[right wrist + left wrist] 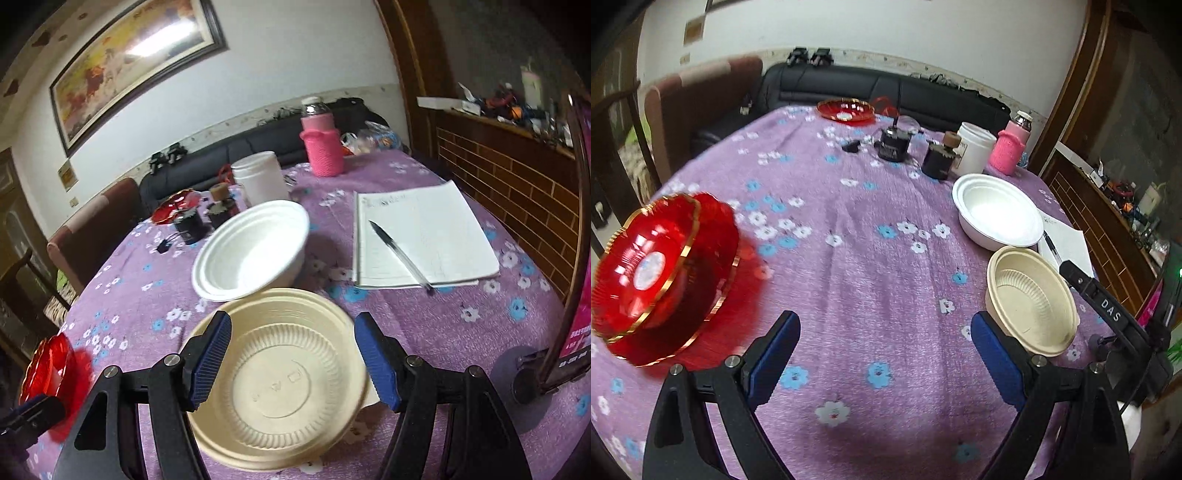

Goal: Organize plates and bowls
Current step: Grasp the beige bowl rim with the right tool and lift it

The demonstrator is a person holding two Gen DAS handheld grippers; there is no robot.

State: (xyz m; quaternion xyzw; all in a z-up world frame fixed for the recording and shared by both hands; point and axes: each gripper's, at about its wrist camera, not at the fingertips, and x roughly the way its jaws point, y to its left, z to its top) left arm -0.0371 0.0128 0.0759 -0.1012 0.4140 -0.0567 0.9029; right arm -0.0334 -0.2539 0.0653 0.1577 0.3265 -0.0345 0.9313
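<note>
Purple flowered cloth covers your tabletop (871, 258). Your left gripper (886, 354) gapes empty beside blurred red plates (661, 273). Your right gripper (291, 363) straddles the beige bowl (280, 384), pads apart; white bowl (251, 251), notepad (424, 236), pen (400, 254) behind.

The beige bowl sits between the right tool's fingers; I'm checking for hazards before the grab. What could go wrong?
1. The beige bowl looks thin, so the right tool could squash or flip it.
2. The white bowl sits just behind; pushing forward could shove it.
3. The red plates are stacked askew and might slide.
</note>
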